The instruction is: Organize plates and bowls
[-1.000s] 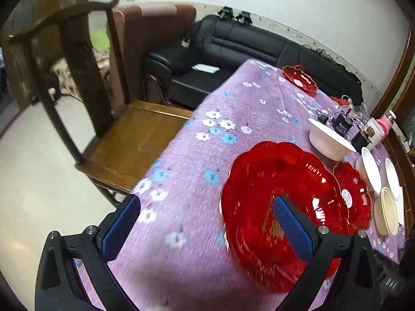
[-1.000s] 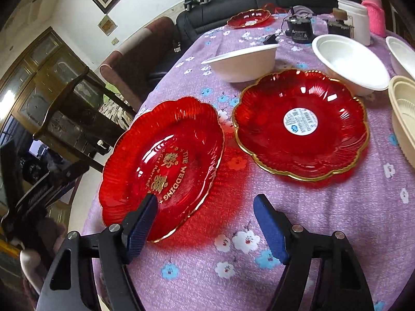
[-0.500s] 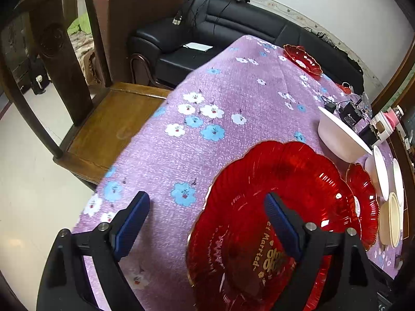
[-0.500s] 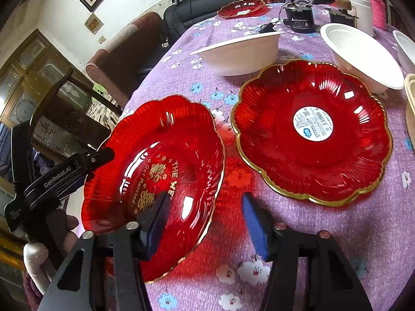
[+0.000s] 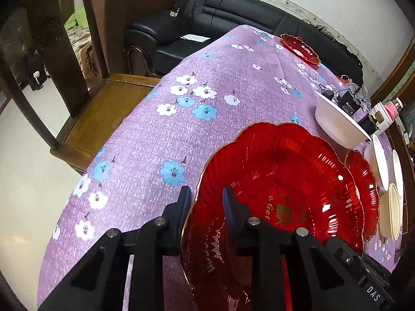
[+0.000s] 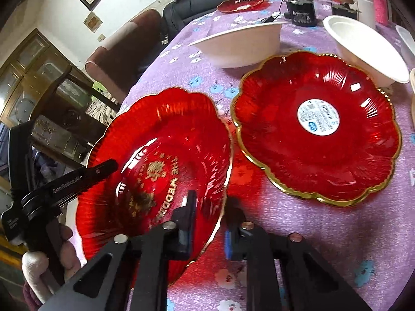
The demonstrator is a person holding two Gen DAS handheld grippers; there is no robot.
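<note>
A red scalloped plate (image 5: 285,181) with gold lettering lies on the purple flowered tablecloth (image 5: 207,77). My left gripper (image 5: 206,200) straddles its near-left rim, jaws closing, one pad outside and one inside, pressed on the rim. My right gripper (image 6: 210,210) is closing on the same red plate (image 6: 160,134) at its near-right rim, which sits between the pads. A second red plate (image 6: 316,155) with a white sticker lies just to the right. Two white bowls (image 6: 238,44) (image 6: 363,49) stand behind them.
A third red plate (image 5: 299,46) sits at the table's far end near black electronics (image 6: 301,10). A beige bowl (image 5: 391,212) and more white bowls line the right edge. A wooden chair (image 5: 103,108) stands left of the table, a black sofa (image 5: 220,18) behind.
Both grippers came down and forward onto the lettered red plate's opposite rims, and their jaws went from wide open to narrowly closed on the rim.
</note>
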